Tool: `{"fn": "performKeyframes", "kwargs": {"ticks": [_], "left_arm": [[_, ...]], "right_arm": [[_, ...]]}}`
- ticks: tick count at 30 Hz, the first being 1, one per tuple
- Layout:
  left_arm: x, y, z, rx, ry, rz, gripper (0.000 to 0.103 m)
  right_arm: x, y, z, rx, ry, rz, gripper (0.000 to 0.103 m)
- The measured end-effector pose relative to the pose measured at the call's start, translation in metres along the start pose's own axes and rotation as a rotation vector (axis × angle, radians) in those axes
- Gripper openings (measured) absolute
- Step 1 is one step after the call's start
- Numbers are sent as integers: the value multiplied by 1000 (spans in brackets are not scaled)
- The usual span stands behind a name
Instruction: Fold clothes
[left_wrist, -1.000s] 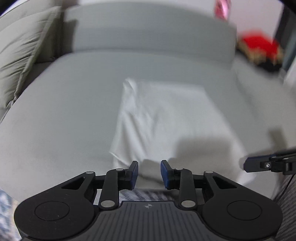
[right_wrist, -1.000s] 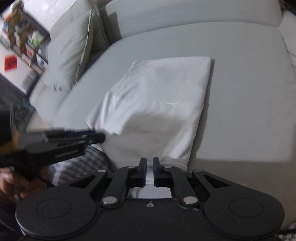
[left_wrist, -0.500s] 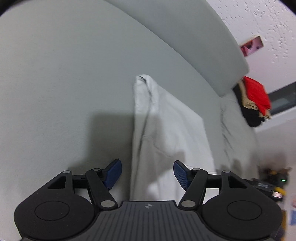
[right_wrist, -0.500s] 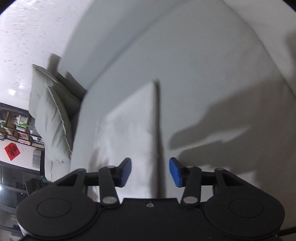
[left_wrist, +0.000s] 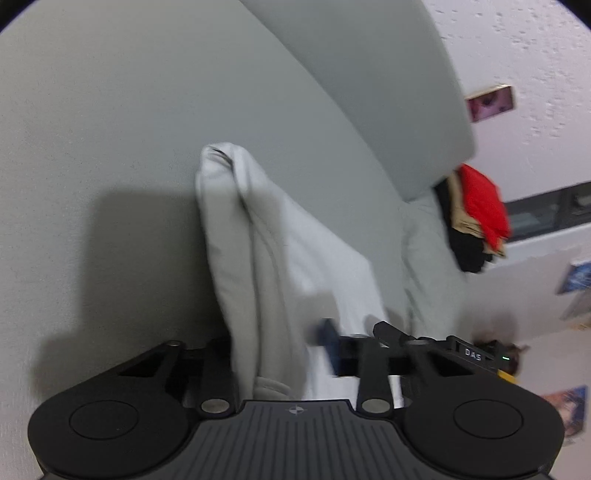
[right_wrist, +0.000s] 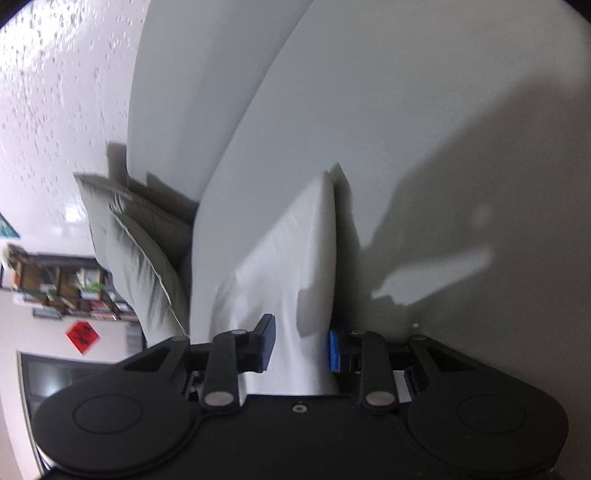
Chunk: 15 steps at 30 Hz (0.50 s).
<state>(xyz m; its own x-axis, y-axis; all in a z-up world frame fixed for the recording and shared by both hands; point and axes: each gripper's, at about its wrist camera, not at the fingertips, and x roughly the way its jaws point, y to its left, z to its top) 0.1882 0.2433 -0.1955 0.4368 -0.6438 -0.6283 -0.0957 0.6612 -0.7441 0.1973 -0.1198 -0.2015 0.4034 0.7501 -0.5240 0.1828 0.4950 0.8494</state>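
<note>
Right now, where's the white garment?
The white garment lies on the grey sofa seat, its near side edges running between the fingers of the left gripper and right gripper; cushions sit to its left.

— What do we see differently from a second ago?

— Back then we looked down on the white garment (left_wrist: 266, 258) lying flat on the grey sofa (left_wrist: 110, 129), our right gripper (right_wrist: 301, 343) pinched nearly shut at its near edge. Now both cameras are rolled sideways, and cloth fills the gap between each pair of jaws.

— And half a second ago?

— Our left gripper (left_wrist: 273, 354) straddled the edge with both blue pads bare; now fabric bunches up over the lower-centre of the frame and hides the left pad. In the right view the cloth rises taller between the fingers (right_wrist: 267, 341).
</note>
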Motion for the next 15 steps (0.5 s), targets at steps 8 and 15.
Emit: {"fn": "performKeyframes", "kwargs": {"ticks": [8, 15], "left_arm": [[-66, -136, -63, 408, -262, 232, 7], [-120, -262, -147, 642, -475, 110, 7]], "right_arm": [[-62, 83, -51, -410, -217, -109, 5], [-215, 128, -103, -497, -470, 34, 5]]}}
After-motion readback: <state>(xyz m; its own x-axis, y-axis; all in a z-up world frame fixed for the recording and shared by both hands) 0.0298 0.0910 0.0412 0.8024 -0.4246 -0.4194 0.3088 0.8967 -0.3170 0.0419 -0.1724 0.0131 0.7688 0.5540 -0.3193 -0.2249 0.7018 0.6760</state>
